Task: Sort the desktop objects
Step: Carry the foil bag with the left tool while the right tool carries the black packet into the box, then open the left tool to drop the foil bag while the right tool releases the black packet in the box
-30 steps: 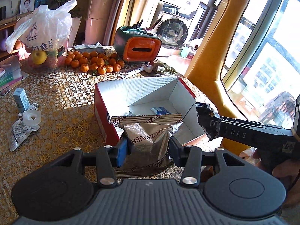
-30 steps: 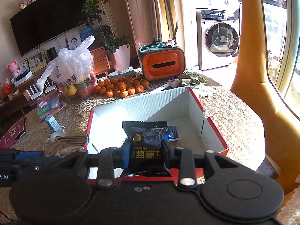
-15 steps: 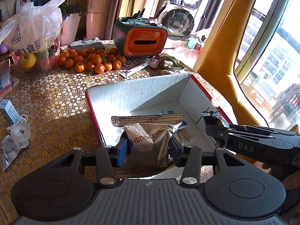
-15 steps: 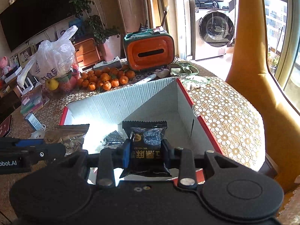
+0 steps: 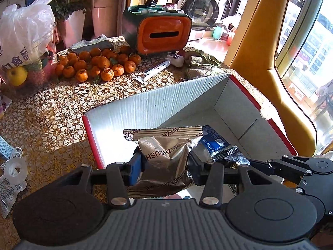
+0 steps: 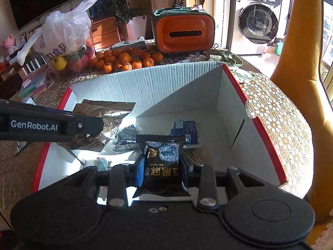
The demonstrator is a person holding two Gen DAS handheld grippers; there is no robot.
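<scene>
My left gripper (image 5: 165,166) is shut on a silver-brown snack packet (image 5: 166,156) and holds it over the near left part of an open red-edged cardboard box (image 5: 179,104). From the right wrist view the same packet (image 6: 104,112) hangs inside the box (image 6: 166,83), under the left gripper's finger (image 6: 52,125). My right gripper (image 6: 162,170) is shut on a black snack packet (image 6: 164,166), held above the box floor. A blue packet (image 6: 185,129) and a dark crinkled packet (image 6: 124,137) lie on the floor of the box.
Behind the box stand an orange tissue holder (image 5: 158,33), a pile of mandarins (image 5: 95,64), a white tube (image 5: 152,70) and a plastic bag of fruit (image 5: 22,37). A tape roll (image 5: 15,168) and small packets lie at the left. A yellow chair (image 5: 270,41) stands at the right.
Both grippers have moved forward with their packets, from the near rim to over the inside of the box. The box now fills more of both views.
</scene>
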